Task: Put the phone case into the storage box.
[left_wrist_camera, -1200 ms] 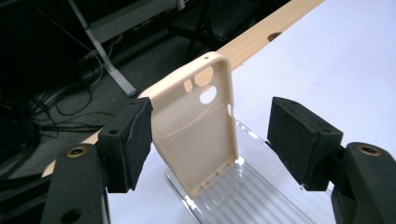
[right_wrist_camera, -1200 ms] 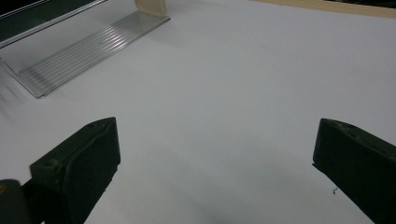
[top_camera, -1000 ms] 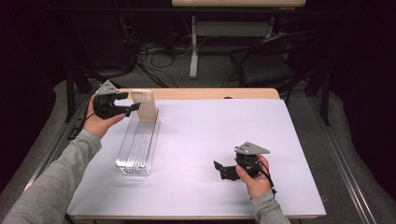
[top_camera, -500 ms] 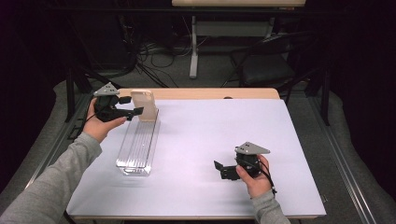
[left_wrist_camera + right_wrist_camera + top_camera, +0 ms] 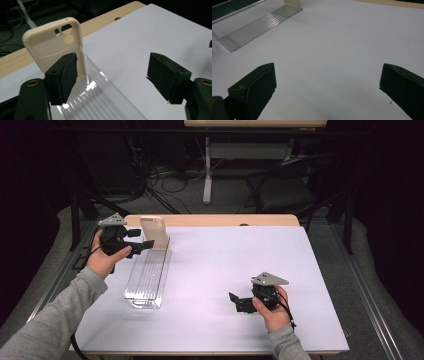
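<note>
Cream phone case stands upright in the clear tray, just beyond your left gripper, whose fingers have just been opening, released.

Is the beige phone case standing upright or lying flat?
Upright: the phone case stands on end at the far end of the clear tray.

Phone case upright in clear tray blocks table's left; centre & right free.
</note>
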A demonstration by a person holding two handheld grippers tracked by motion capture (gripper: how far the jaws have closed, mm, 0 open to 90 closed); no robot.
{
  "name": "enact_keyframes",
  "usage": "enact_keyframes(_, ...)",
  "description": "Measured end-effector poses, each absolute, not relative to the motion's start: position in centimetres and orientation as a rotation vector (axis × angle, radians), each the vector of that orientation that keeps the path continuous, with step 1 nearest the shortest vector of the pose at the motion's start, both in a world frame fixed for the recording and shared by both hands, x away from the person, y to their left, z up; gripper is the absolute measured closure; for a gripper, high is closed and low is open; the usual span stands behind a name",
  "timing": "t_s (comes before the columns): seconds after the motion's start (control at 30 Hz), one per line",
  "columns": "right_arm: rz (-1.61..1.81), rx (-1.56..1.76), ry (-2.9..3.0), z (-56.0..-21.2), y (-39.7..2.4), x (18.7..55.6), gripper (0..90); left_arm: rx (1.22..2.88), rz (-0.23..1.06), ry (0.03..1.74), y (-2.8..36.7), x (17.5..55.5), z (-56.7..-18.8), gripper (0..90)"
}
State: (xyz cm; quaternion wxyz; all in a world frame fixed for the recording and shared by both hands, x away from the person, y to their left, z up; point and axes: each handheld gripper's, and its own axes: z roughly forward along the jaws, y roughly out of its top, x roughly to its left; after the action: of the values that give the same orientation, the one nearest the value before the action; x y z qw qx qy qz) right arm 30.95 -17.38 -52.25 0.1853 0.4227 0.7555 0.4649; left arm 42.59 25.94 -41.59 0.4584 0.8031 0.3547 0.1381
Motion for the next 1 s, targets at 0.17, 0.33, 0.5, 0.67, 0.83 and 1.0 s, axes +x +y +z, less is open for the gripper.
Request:
enact_keyframes(0.17, 1.307, 1.191, 2.131, -52.2, -17.4, 30.9, 0.5, 1.962, 0.313, 0.86, 25.8, 42.1, -41.7, 21.1)
enact_keyframes(0.33, 1.305, 1.191, 2.131, -52.2, -17.4, 30.9, 0.4, 1.956, 0.289, 0.845, 25.6, 41.6, -41.6, 16.0)
enact_keyframes(0.5, 1.31, 1.19, 2.128, -52.3, -17.4, 30.9, 0.5, 1.949, 0.278, 0.842, 25.4, 41.1, -41.6, 15.5)
enact_keyframes(0.67, 1.314, 1.192, 2.123, -52.2, -17.5, 30.9, 0.4, 1.956, 0.286, 0.823, 25.0, 40.5, -41.5, 15.3)
enact_keyframes(0.83, 1.31, 1.191, 2.125, -52.2, -17.6, 30.9, 0.4, 1.981, 0.303, 0.796, 24.5, 39.7, -41.5, 10.6)
enact_keyframes(1.0, 1.318, 1.184, 2.117, -52.0, -17.7, 30.9, 0.4, 1.962, 0.316, 0.783, 24.0, 38.8, -41.5, 10.6)
